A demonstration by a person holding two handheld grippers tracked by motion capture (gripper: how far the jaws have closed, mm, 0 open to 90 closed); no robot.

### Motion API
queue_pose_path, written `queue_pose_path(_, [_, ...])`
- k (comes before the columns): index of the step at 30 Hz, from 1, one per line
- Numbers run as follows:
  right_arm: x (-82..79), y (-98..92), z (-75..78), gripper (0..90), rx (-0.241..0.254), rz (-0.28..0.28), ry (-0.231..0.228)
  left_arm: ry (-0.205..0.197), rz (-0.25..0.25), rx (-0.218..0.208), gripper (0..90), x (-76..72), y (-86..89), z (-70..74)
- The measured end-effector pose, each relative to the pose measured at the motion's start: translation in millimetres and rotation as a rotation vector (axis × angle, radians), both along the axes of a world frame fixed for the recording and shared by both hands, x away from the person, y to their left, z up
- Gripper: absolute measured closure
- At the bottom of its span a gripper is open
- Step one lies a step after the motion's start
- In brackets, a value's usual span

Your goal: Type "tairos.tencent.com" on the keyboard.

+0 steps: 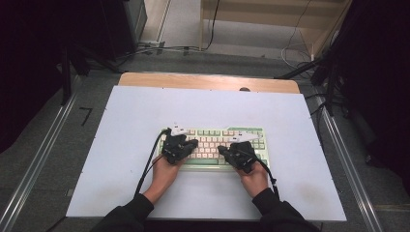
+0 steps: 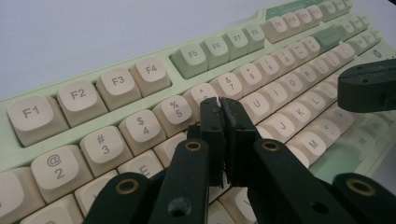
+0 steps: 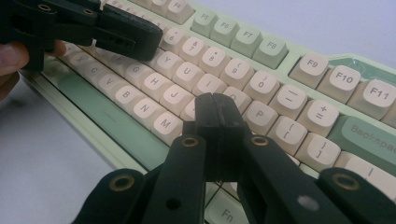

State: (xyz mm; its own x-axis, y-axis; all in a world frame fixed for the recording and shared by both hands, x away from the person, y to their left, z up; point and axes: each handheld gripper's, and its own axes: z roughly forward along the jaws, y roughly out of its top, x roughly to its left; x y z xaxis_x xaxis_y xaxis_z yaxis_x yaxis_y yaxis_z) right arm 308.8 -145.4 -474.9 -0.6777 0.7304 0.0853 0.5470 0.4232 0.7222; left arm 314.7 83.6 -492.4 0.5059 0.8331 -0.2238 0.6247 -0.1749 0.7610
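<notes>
A pale green keyboard (image 1: 212, 145) with cream keys lay on a white surface (image 1: 121, 145), slightly right of its middle and toward the near edge. A person's two hands each held black tongs over the keys. The left tongs (image 2: 219, 105) were pressed together with nothing between them, their tips above the number row near the 5 and 6 keys. The right tongs (image 3: 215, 100) were also pressed together and empty, above the keys just near of the 0 key.

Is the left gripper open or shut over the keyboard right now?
Shut. The left gripper has both jaws pressed together with nothing between them, tips above the keyboard.
</notes>
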Motion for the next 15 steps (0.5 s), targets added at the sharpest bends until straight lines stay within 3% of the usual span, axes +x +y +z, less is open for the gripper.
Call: queue_pose_path(15, [0.0,-0.6,0.3,87.2,-0.001,0.002,-0.005,-0.029,0.02,-0.046,89.8,-4.0,11.5,11.8])
